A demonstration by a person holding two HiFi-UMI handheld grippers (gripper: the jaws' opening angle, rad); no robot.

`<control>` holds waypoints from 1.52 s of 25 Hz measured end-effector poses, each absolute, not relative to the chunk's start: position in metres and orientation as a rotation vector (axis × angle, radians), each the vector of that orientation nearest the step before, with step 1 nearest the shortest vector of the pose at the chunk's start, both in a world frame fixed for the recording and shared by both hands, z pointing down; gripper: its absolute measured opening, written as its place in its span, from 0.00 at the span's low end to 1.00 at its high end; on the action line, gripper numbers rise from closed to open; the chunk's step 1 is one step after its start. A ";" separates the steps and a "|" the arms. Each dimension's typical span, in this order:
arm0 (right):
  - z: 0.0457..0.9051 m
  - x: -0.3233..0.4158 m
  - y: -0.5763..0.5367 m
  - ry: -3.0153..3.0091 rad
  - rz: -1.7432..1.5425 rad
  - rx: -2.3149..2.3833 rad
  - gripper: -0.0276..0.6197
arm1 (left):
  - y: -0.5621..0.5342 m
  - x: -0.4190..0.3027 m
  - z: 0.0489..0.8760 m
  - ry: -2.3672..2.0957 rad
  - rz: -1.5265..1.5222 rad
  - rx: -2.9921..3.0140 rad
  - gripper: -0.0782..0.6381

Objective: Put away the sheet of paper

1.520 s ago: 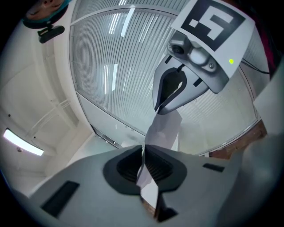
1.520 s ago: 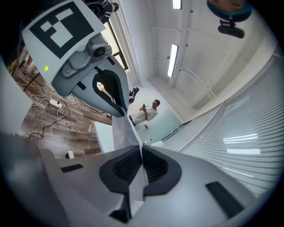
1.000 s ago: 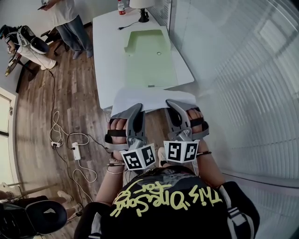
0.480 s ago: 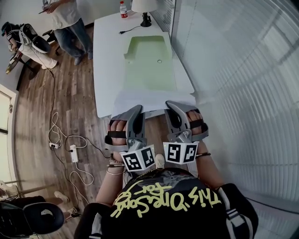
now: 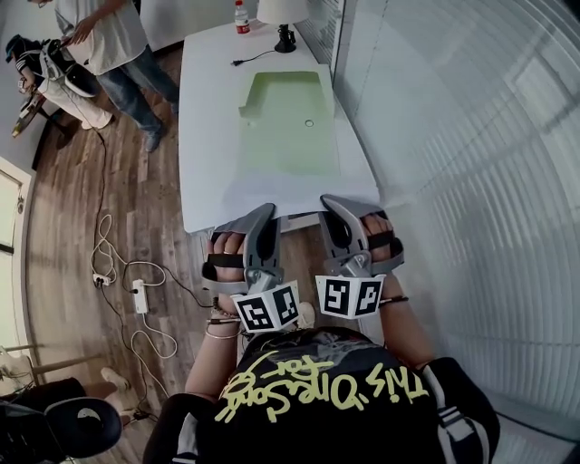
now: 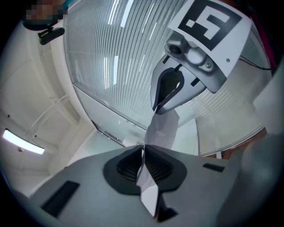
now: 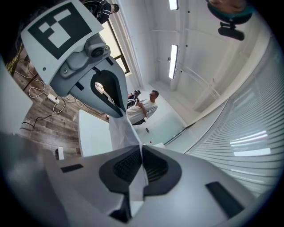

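The left gripper (image 6: pixel 143 148) has its 2 jaws pressed together on the sheet of paper (image 6: pixel 162 128), and a creased strip of it sticks out behind the ribbed pads. The right gripper (image 7: pixel 141 148) is clamped on the same sheet in the same way. The 2 grippers are held side by side. The paper spans from one pair of fingertips to the other and reaches ahead of them over the near end of the white table (image 5: pixel 204 136). Beyond the fingertips a pale green mat (image 5: pixel 290 118) lies on the table, and farther on stand a lamp (image 5: pixel 285 38) and a bottle (image 5: pixel 240 16). Left of the left fingers, a power strip (image 5: pixel 138 296) lies on the wooden floor (image 5: pixel 63 208).
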State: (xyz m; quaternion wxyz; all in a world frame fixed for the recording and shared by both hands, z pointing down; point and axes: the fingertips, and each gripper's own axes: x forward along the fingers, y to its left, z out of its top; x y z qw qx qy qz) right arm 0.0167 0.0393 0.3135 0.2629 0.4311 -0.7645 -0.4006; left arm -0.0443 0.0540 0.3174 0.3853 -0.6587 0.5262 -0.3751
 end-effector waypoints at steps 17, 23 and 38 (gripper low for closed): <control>0.314 0.025 0.034 -2.063 -1.089 1.156 0.05 | 0.047 -0.036 0.316 1.334 -0.955 -1.675 0.14; 0.315 0.030 0.024 -2.075 -1.086 1.144 0.05 | 0.038 -0.031 0.316 1.332 -0.972 -1.671 0.14; 0.327 0.030 -0.033 -2.046 -1.079 1.138 0.05 | -0.020 -0.032 0.326 1.299 -0.969 -1.680 0.14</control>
